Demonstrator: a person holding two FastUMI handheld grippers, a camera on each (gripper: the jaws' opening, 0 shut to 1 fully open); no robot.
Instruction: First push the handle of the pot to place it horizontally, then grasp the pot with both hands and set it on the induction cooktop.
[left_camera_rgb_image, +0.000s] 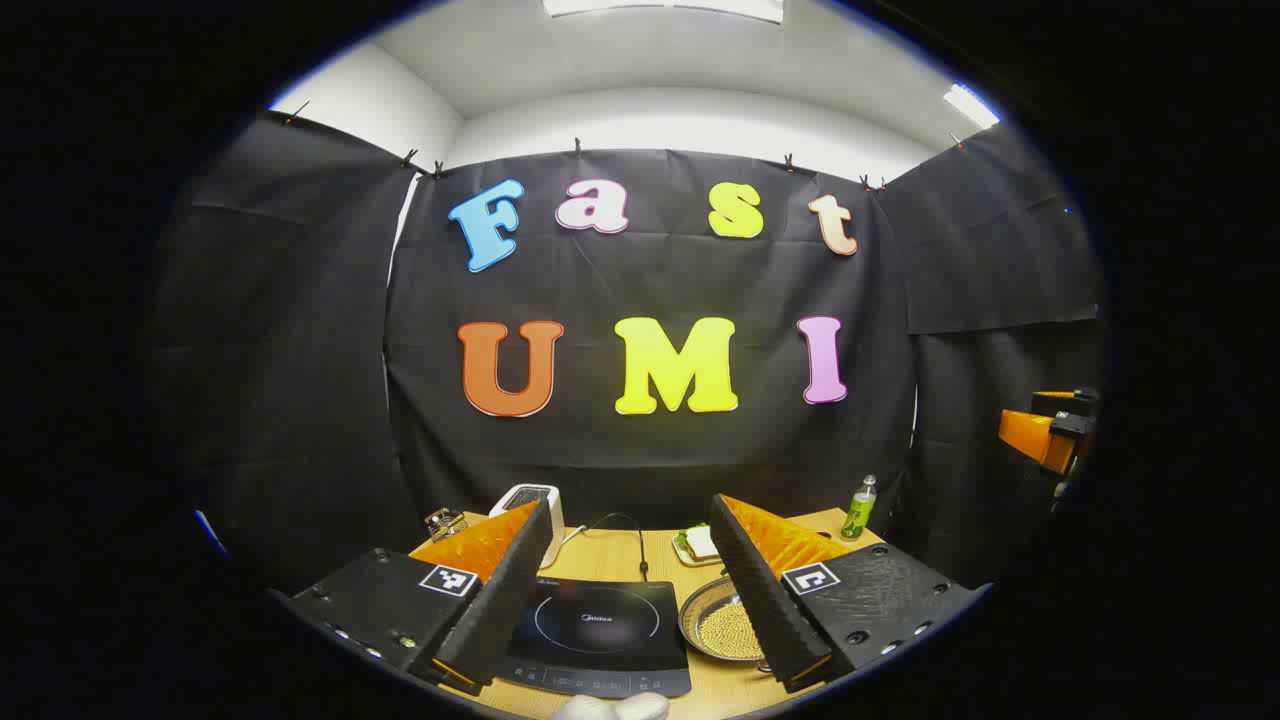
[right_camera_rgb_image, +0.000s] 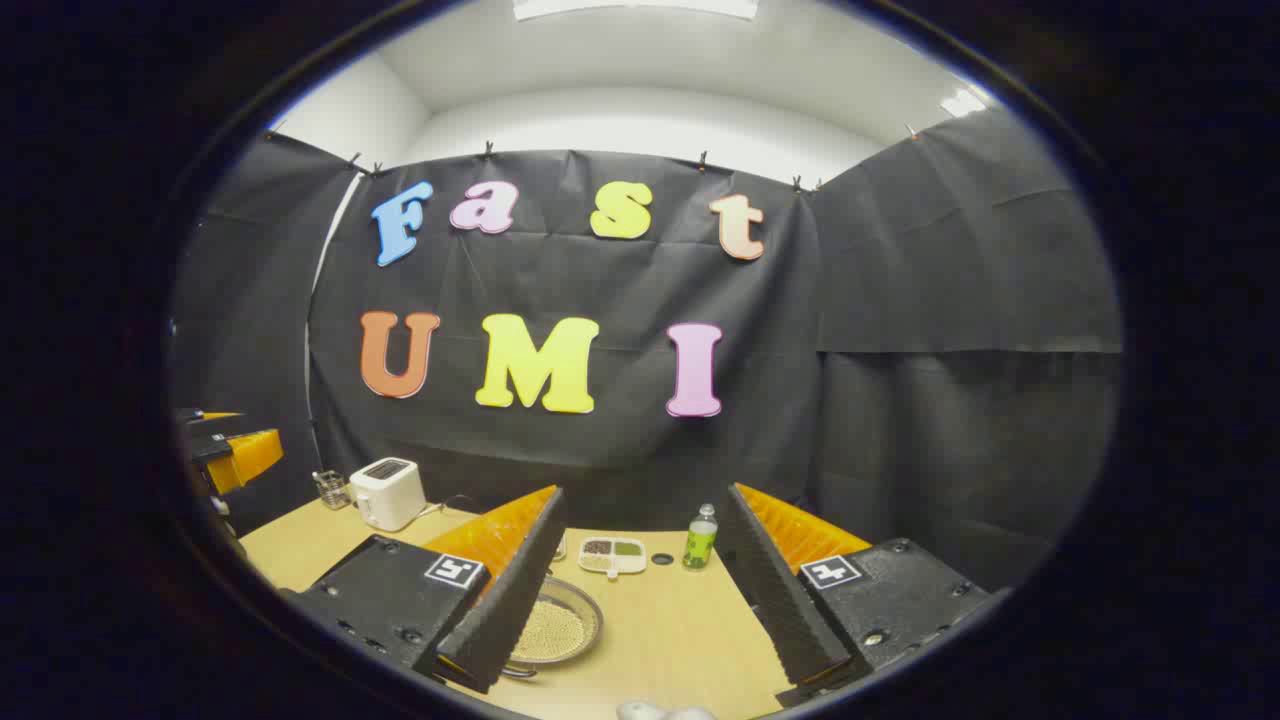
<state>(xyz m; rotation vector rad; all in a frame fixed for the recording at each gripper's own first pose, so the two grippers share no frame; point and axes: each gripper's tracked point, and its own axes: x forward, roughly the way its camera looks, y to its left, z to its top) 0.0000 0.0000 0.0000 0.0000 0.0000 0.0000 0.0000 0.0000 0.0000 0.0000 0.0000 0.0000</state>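
In the left gripper view, the left gripper (left_camera_rgb_image: 630, 600) has its jaws wide apart and holds nothing, poised above a light wooden table (left_camera_rgb_image: 610, 555). Beyond the tip of its left finger stands a white two-slot toaster (left_camera_rgb_image: 532, 505), with a small clear glass container (left_camera_rgb_image: 444, 522) further to the left. Between the two fingers lies the flat black induction cooktop (left_camera_rgb_image: 600, 635), its cord running back toward the wall. Just beside it, partly hidden behind the right finger, sits the round silver metal pot (left_camera_rgb_image: 722, 628) filled with small pale yellow grains; its handle cannot be made out. Beyond the pot is a small divided tray (left_camera_rgb_image: 696, 545), and further right a small green bottle (left_camera_rgb_image: 859, 508). At the far right edge the right gripper (left_camera_rgb_image: 1050, 432) is visible, well apart. In the right gripper view, the left gripper (right_camera_rgb_image: 228, 452) appears at the far left edge. The right gripper (right_camera_rgb_image: 645, 600) also has its jaws wide apart and empty, the pot (right_camera_rgb_image: 560, 628) sitting just inside its left finger, and the bottle (right_camera_rgb_image: 700, 538) standing between the fingertips, further back.
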